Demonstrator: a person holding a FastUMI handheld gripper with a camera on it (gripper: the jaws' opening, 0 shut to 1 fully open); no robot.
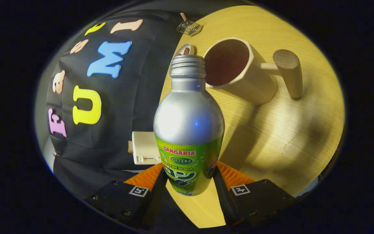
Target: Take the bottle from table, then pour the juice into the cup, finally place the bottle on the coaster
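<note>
While the view is rolled hard to one side, the hand-held gripper (188,177) is clamped on the bottle (188,130): both fingers press its lower label band from either side, so step 1, taking it off the counter (281,130), looks done.

Gripper view:
- Bottle sits between the fingers, cap off, threaded neck bare. Its mouth lies just beside the rim of the cup (239,70), on the near side. I can't tell whether it is over the opening or short of it.
- Scene tilt suggests the bottle is being tipped toward the cup, so my read is step 2, the pour, is in hand. No stream visible at the mouth.
- Cup inside reads dark and speckled. Could be liquid, could be the glaze. Can't call the fill level.
- Cup has a stub handle ending in a round wooden knob, pointing away from the bottle.
- Left to do: finish the pour, then set the bottle on the coaster.

Hidden or unclear:
- Coaster not identified. A small wire-grid item (188,27) lies beyond the cup at the counter's far edge; too small to name.
- A small spoon-like dish (185,50) sits behind the bottle neck, mostly covered.
- A pale box (143,148) with switch-like marks is half hidden behind the bottle.
- Bottle base and the fingertips' contact line are hard to separate.
- Juice level inside the bottle: opaque metal, unknown.
</note>
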